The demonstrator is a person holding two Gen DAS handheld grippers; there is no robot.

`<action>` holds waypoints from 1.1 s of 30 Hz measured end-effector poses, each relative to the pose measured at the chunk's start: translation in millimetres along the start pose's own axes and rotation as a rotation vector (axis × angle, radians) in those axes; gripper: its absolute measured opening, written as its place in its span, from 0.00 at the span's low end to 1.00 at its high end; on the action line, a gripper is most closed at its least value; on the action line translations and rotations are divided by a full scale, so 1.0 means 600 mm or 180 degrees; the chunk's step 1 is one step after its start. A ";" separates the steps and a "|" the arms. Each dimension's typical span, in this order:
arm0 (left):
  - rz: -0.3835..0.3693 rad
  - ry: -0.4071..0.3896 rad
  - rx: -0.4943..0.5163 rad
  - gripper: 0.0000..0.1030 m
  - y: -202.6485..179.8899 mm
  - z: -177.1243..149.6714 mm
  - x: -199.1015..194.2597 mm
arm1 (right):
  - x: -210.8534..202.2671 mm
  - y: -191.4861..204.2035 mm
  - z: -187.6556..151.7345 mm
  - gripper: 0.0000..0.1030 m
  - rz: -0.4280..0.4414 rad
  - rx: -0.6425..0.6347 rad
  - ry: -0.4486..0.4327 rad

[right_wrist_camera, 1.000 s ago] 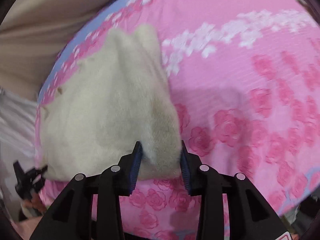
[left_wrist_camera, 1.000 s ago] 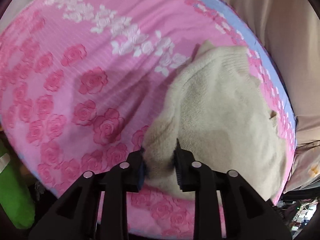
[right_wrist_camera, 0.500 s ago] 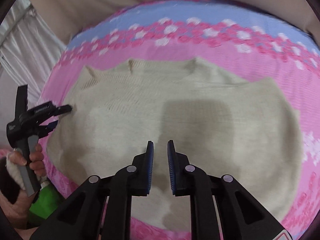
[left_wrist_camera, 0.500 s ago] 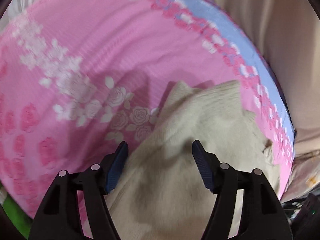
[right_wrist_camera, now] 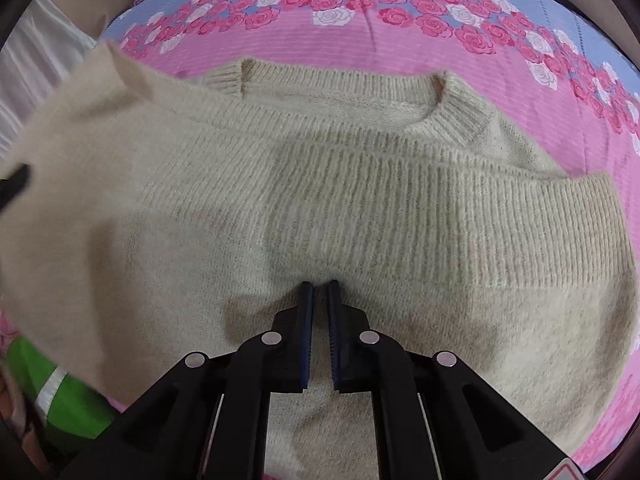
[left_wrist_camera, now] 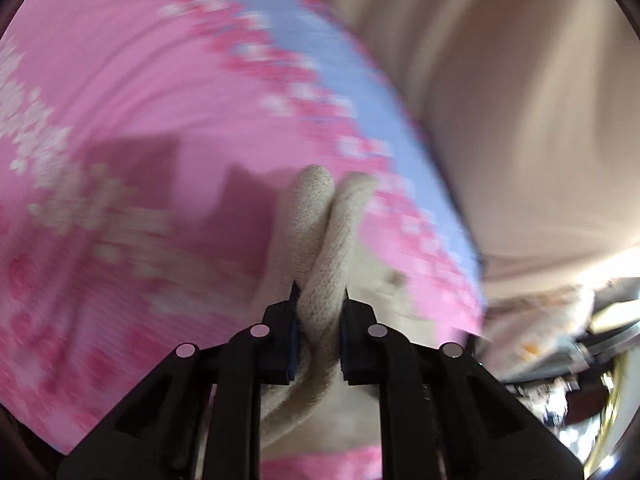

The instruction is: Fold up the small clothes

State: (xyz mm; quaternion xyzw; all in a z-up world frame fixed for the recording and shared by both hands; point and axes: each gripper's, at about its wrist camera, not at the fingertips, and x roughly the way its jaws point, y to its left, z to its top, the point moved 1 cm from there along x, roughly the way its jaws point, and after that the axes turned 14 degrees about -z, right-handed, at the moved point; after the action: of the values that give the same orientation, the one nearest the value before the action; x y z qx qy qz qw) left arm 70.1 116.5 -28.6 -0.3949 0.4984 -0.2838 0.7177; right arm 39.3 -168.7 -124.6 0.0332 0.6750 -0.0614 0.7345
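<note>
The left claw (left_wrist_camera: 319, 305), open a moment ago, now pinches a sweater (right_wrist_camera: 320, 208) edge, seemingly lifting it at left frame. The right claw (right_wrist_camera: 321, 295) presses nearly closed, empty, anchoring the fold.

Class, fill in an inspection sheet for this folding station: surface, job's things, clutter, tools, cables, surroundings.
Surface: pink rose-print bedsheet with blue border.
Job's things: cream knit sweater, collar away from the camera, left portion lifted.
Clutter: green item at the sheet's near-left edge.
Tools: left tool shut on a sweater bunch; right tool nearly shut, empty, over the sweater.
Cables: nothing seen.
Surroundings: beige fabric beyond the sheet; blurred.
</note>
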 end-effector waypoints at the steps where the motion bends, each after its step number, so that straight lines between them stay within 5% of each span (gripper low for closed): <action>1: -0.0137 0.0045 0.0088 0.13 -0.039 -0.012 0.004 | 0.002 -0.002 0.002 0.06 0.0036 0.0009 0.0007; 6: -0.0339 0.0315 0.0473 0.13 -0.174 -0.070 0.081 | 0.018 -0.043 0.011 0.04 0.0532 0.0264 0.0085; 10: -0.0281 0.0566 0.0599 0.13 -0.230 -0.127 0.164 | 0.018 -0.115 -0.005 0.04 0.1227 0.0736 0.0066; 11: -0.0211 0.0630 0.0662 0.13 -0.246 -0.147 0.195 | 0.007 -0.147 -0.019 0.11 0.1322 0.0887 -0.0004; 16: 0.0069 0.0783 0.0740 0.15 -0.265 -0.207 0.303 | -0.033 -0.314 -0.120 0.15 0.1244 0.1268 -0.0350; 20: 0.0424 0.0841 0.0832 0.27 -0.238 -0.262 0.390 | -0.027 -0.414 -0.201 0.17 0.1223 0.1615 -0.0423; 24: 0.0272 0.0762 0.1095 0.33 -0.264 -0.286 0.338 | -0.050 -0.429 -0.238 0.28 0.1281 0.1676 -0.0534; 26: 0.0177 0.0498 0.1254 0.60 -0.279 -0.268 0.274 | -0.071 -0.417 -0.240 0.41 0.1375 0.1605 -0.0665; 28: 0.0201 0.0252 0.1349 0.71 -0.279 -0.252 0.224 | -0.082 -0.403 -0.226 0.58 0.1492 0.1531 -0.0735; 33: 0.0596 -0.0120 0.1409 0.71 -0.223 -0.212 0.132 | -0.057 -0.341 -0.179 0.68 0.1462 0.1359 -0.0432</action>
State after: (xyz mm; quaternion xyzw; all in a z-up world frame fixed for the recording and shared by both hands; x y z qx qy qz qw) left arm -24.2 -53.9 21.8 -0.1853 0.4450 -0.3109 0.8191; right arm -97.0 -355.8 -92.7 0.3339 0.5713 -0.0363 0.7489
